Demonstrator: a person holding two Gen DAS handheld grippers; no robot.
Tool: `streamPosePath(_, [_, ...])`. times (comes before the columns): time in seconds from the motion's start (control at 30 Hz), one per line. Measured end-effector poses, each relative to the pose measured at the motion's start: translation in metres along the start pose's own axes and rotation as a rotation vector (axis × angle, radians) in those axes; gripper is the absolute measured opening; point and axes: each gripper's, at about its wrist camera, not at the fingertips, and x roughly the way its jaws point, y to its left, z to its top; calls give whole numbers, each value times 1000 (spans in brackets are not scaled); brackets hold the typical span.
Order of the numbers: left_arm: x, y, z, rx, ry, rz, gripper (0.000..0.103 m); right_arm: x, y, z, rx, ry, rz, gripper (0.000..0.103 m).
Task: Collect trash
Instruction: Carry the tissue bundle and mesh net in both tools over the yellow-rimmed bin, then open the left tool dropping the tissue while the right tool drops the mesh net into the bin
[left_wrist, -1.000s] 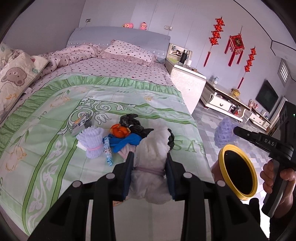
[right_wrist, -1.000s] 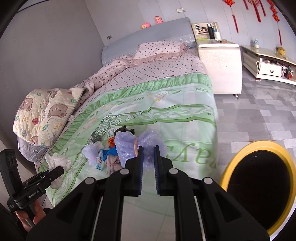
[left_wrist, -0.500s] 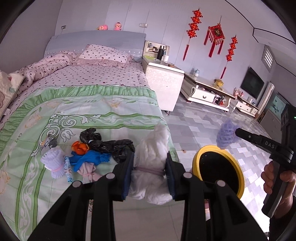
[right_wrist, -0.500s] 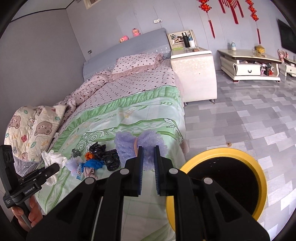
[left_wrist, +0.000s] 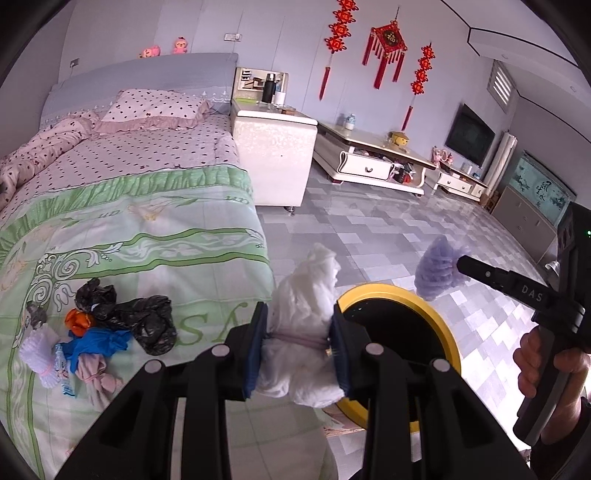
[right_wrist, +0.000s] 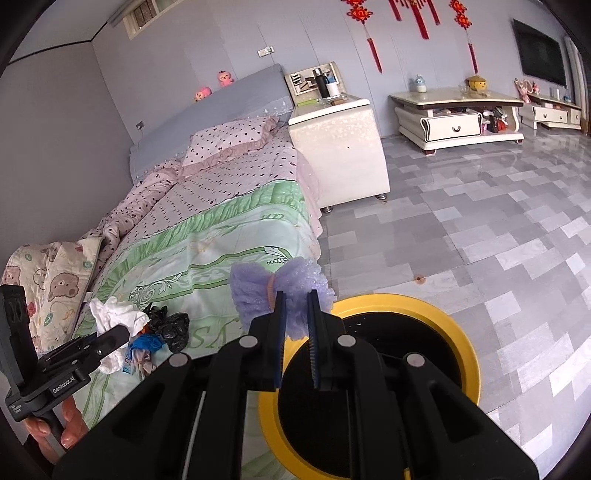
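My left gripper (left_wrist: 299, 332) is shut on a white crumpled bundle (left_wrist: 306, 295), held at the bed's edge just left of a yellow-rimmed black bin (left_wrist: 439, 325) on the floor. My right gripper (right_wrist: 295, 306) is shut on a purple foam net (right_wrist: 258, 291), held above the near-left rim of the bin (right_wrist: 461, 332). The purple net (left_wrist: 436, 269) and right gripper (left_wrist: 461, 263) also show at right in the left wrist view. The left gripper (right_wrist: 123, 330) with the white bundle (right_wrist: 110, 314) shows at left in the right wrist view. More trash lies on the bed: black bags (left_wrist: 147, 325), a blue glove (left_wrist: 96, 343), an orange scrap (left_wrist: 77, 319).
The green-patterned bed (left_wrist: 129, 229) fills the left side. A white nightstand (right_wrist: 340, 147) stands beside it, and a low TV cabinet (right_wrist: 458, 114) lines the far wall. Grey tiled floor (right_wrist: 480, 221) lies around the bin. A hand (left_wrist: 546, 365) holds the right gripper's handle.
Both grippers swung right, away from the bed's trash pile toward the bin, each keeping its hold. The bin now sits larger and closer under the right gripper.
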Motion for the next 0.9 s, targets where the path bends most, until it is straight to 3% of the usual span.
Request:
streamPosePath(0.37, [66, -43, -12, 0, 119, -70, 31, 7, -53, -6, 59, 23, -74, 11])
streamPosePath(0.63, [81, -60, -23, 17, 167, -89, 31, 16, -66, -13, 95, 34, -98, 13])
streamPosePath(0.8, [81, -65, -23, 24, 165, -96, 38, 15, -70, -13, 107, 34, -105, 19])
streamPosePath(0.9, [80, -67, -24, 24, 160, -98, 52, 13, -74, -12, 122, 27, -119, 25])
